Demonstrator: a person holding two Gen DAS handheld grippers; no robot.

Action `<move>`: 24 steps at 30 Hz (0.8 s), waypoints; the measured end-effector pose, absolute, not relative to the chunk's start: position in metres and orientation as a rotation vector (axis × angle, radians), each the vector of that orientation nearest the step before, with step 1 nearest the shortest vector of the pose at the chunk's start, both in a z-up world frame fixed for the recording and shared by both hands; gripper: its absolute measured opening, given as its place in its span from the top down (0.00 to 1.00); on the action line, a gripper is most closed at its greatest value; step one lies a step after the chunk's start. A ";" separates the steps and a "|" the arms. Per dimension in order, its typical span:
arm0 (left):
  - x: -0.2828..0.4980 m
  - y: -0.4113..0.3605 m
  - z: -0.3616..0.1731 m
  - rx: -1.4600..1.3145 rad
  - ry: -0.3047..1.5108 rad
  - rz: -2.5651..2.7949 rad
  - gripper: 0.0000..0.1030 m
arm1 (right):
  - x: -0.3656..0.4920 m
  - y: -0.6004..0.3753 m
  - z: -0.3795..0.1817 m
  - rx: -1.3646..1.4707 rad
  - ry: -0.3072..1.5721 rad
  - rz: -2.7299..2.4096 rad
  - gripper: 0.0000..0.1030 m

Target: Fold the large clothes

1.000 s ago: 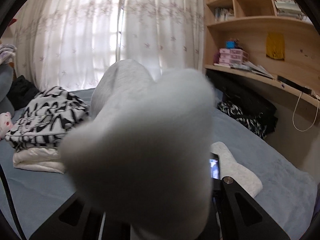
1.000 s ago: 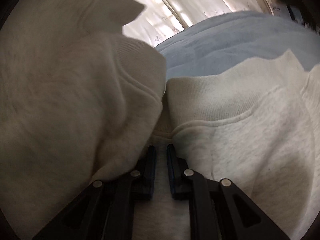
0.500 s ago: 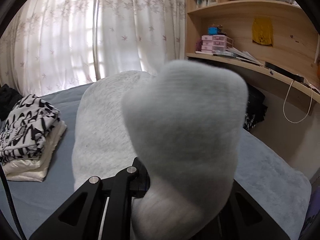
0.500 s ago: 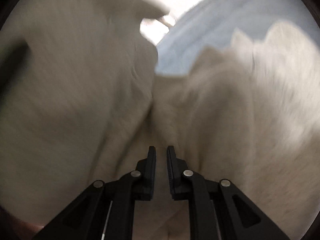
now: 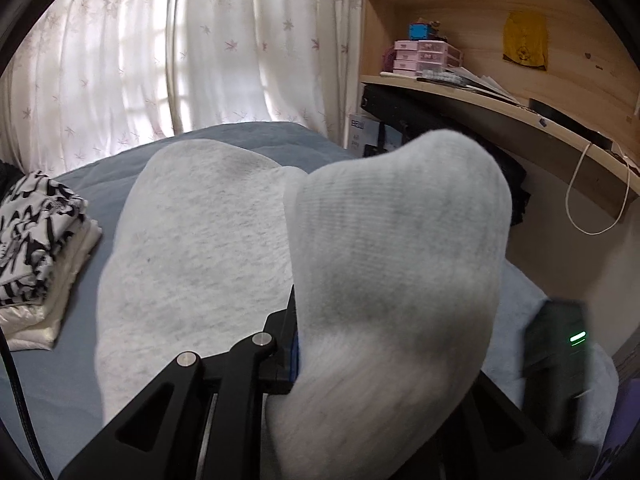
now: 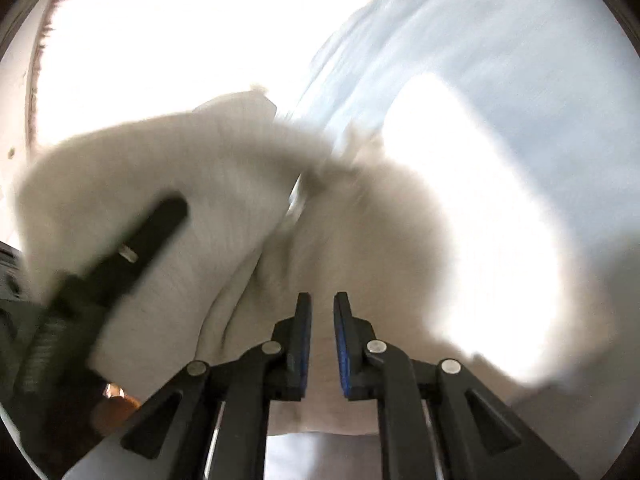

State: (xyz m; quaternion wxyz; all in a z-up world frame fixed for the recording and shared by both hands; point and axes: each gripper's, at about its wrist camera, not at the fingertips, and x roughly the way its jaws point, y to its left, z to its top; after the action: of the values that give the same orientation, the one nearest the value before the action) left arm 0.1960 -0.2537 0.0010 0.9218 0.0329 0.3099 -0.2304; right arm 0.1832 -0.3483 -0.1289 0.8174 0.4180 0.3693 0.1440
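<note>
- Folding goes best with both grips level: the left gripper (image 5: 304, 344) is clamped on a ribbed edge of the sweatshirt (image 5: 200, 240), which drapes toward 12 o'clock over the bed (image 5: 64, 364).
- The right gripper (image 6: 322, 344) stands narrow with cloth between its fingers; a firm pinch cannot be confirmed.
- Lay the edge down slowly, away from the folded pile (image 5: 36, 240) at 9 o'clock.

Right tongs (image 6: 322, 340) narrowly parted over blurred pale sweatshirt (image 6: 248, 216)

Home bedroom: blue bed (image 5: 256, 136) centre, sheer curtains (image 5: 224, 48) at 11 o'clock, wooden shelves (image 5: 472, 12) at 1 o'clock, folded clothes (image 5: 36, 248) at 9 o'clock.
</note>
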 end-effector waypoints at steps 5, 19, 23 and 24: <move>0.186 -0.293 -0.023 0.116 0.657 -0.546 0.86 | 0.149 -0.406 -0.105 0.868 0.673 0.128 0.88; 0.192 -0.272 -0.037 -0.058 0.730 -0.583 0.86 | 0.211 -0.405 -0.123 0.896 0.885 0.355 0.86; 0.196 -0.265 -0.037 -0.095 0.739 -0.578 0.86 | 0.269 -0.387 -0.133 0.896 0.934 0.448 0.86; 0.196 -0.265 -0.038 -0.094 0.739 -0.569 0.86 | 0.283 -0.384 -0.135 0.906 0.936 0.470 0.86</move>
State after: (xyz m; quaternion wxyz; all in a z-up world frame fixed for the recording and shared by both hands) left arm 0.1964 -0.2653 -0.0378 0.8922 -0.0451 0.3560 -0.2743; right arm 0.2829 -0.3840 -0.1353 0.7697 0.4177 0.4314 0.2166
